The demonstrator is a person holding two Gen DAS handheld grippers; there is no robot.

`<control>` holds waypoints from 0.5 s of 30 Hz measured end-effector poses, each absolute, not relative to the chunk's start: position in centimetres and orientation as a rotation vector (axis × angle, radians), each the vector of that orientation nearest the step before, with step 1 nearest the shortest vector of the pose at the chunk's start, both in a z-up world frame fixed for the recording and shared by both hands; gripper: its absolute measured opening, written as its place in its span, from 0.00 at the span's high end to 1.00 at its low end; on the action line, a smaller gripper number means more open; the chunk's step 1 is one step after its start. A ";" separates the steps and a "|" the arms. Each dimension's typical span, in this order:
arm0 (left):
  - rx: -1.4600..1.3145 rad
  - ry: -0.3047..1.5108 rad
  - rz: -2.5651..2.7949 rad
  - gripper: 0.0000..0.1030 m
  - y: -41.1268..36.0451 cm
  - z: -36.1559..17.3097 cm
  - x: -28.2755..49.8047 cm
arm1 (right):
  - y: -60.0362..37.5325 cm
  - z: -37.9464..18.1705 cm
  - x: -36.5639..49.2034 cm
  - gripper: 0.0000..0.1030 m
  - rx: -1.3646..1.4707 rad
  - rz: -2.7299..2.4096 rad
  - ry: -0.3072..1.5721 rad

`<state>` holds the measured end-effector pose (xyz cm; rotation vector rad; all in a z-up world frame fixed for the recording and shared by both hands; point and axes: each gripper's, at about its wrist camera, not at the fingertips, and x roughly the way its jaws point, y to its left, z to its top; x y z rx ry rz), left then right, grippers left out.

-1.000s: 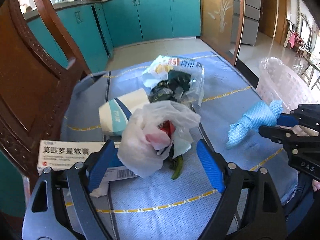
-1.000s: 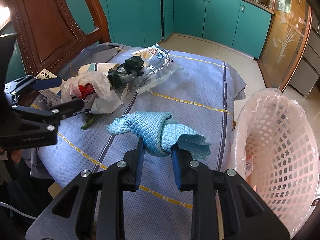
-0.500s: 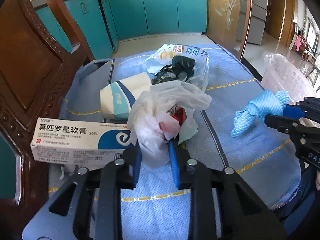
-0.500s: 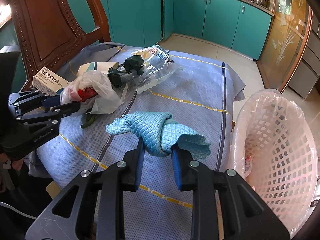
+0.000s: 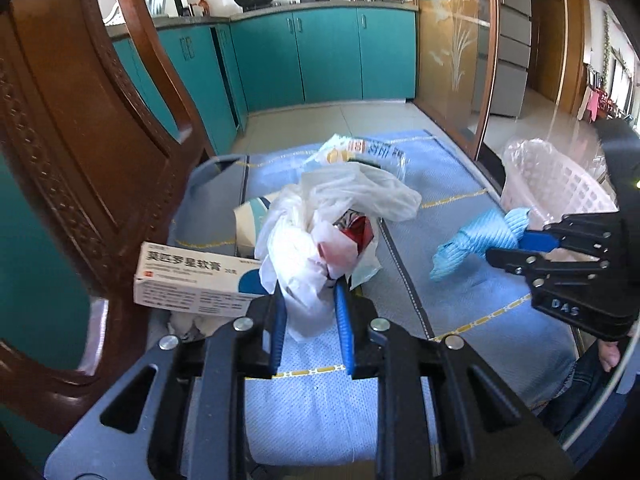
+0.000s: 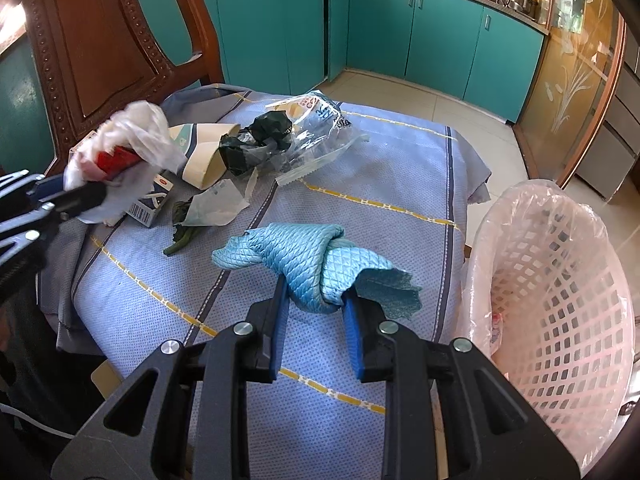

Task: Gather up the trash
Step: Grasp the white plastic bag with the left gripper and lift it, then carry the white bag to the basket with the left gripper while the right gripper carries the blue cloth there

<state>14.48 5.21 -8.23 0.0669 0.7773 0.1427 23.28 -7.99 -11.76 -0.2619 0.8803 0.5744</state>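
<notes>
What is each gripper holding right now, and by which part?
The left gripper pinches the white plastic bag by its lower bunched end. The right gripper clamps the blue cloth at its knotted middle.

Teal cabinets (image 5: pixel 328 52) line the far walls under a grey counter (image 5: pixel 320 3) carrying pots and a pan. The floor (image 5: pixel 348 124) is pale tile, glossy with daylight. A carved wooden chair (image 5: pixel 80 128) stands at the left; an amber glass door (image 5: pixel 452 52) with etched reeds stands at the right.
</notes>
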 end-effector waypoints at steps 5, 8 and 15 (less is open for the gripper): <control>0.067 0.740 0.160 0.78 5.3 -6.8 13.4 | -8.0 -11.6 23.1 0.74 -0.260 0.575 0.871; 0.065 0.728 0.167 0.78 5.5 -6.3 13.2 | -8.1 -11.6 22.9 0.74 -0.260 0.575 0.868; 0.063 0.708 0.177 0.78 5.5 -5.7 12.5 | -8.2 -11.4 22.5 0.74 -0.258 0.577 0.857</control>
